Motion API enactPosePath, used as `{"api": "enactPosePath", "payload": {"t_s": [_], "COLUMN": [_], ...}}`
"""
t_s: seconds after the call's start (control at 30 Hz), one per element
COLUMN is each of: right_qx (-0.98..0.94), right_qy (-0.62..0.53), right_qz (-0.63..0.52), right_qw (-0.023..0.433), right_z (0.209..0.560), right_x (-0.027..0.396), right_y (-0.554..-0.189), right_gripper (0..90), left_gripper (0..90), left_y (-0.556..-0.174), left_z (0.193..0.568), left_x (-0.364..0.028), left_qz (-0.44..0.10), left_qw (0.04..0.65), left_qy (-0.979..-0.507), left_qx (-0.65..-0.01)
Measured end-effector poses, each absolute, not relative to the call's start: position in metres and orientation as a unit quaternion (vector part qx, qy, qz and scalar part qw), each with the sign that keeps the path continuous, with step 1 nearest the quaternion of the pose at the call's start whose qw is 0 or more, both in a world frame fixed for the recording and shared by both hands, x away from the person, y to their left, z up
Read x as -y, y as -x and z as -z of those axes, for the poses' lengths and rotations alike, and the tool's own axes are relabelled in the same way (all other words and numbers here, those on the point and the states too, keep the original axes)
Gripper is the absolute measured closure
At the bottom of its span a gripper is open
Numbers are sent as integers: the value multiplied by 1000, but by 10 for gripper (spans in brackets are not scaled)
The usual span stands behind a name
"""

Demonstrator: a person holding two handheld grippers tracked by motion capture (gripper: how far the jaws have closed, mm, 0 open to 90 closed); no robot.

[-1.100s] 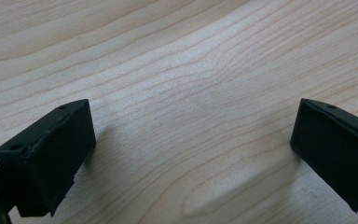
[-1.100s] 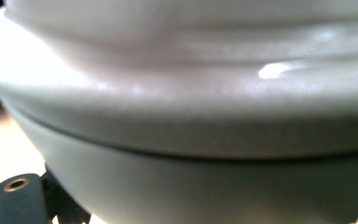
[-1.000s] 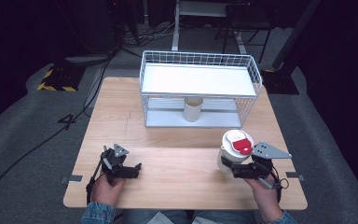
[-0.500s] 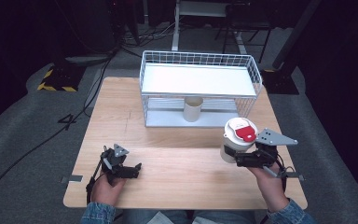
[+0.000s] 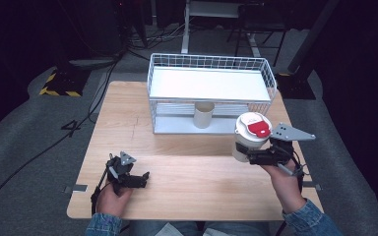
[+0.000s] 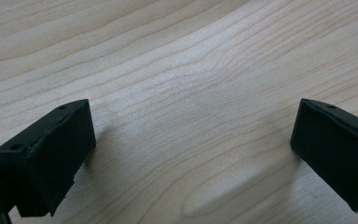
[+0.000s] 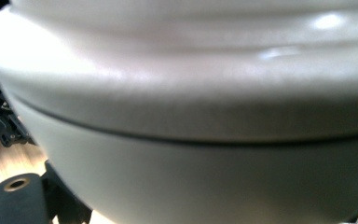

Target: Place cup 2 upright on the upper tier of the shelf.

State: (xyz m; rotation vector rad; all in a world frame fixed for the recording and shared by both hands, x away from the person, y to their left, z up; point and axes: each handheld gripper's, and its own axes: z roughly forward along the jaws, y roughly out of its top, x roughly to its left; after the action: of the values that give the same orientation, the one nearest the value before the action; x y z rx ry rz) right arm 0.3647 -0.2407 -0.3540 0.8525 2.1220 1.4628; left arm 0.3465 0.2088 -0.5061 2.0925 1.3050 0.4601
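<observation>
Work in hand: the right hand-held gripper [image 5: 256, 158] is carrying a white lidded container [image 5: 248, 137] with a red patch on its lid, clear of the worktop [image 5: 187, 162], just in front of the white wire rack [image 5: 211, 93]; judging by that, it is probably heading for the rack.
Right hand-held gripper: its jaws are clamping the container low on its side wall; in the right gripper view the pale body [image 7: 205, 154] is pressing right up against the camera.
Left hand-held gripper [image 5: 137, 180]: it is resting on the worktop near the front left edge, jaws standing apart with nothing but bare wood [image 6: 186, 116] between them.
Where the container is: held in the air to the right of the rack's lower shelf, well apart from the beige cup [image 5: 204, 114] standing on that shelf.
Risk, slipping: the grip is sitting low and to one side, so the container could be tilting or sliding out if the hand is jerking.
Risk, collision: the rack's wire rim is lying close to the likely path; clipping it could be knocking the lid loose.
Risk, crowding: the lower shelf is already holding the cup, so a careless placing could be toppling it.
Count: two hand-held grippers, one lidded container, one cup, one rack with two levels, one worktop.
</observation>
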Motion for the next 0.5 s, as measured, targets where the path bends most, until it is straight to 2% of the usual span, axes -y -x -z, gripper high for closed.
{"api": "enactPosePath", "payload": {"t_s": [0.5], "right_qx": [-759], "right_qy": [-299], "right_qz": [-535], "right_qw": [218], "right_z": [321], "right_x": [238], "right_y": [-383], "right_gripper": [131], "left_gripper": [4], "left_y": [-347], "left_z": [506], "left_x": [-208], "left_qz": [-174], "left_qw": [311], "left_qy": [-792], "left_qx": [-496]}}
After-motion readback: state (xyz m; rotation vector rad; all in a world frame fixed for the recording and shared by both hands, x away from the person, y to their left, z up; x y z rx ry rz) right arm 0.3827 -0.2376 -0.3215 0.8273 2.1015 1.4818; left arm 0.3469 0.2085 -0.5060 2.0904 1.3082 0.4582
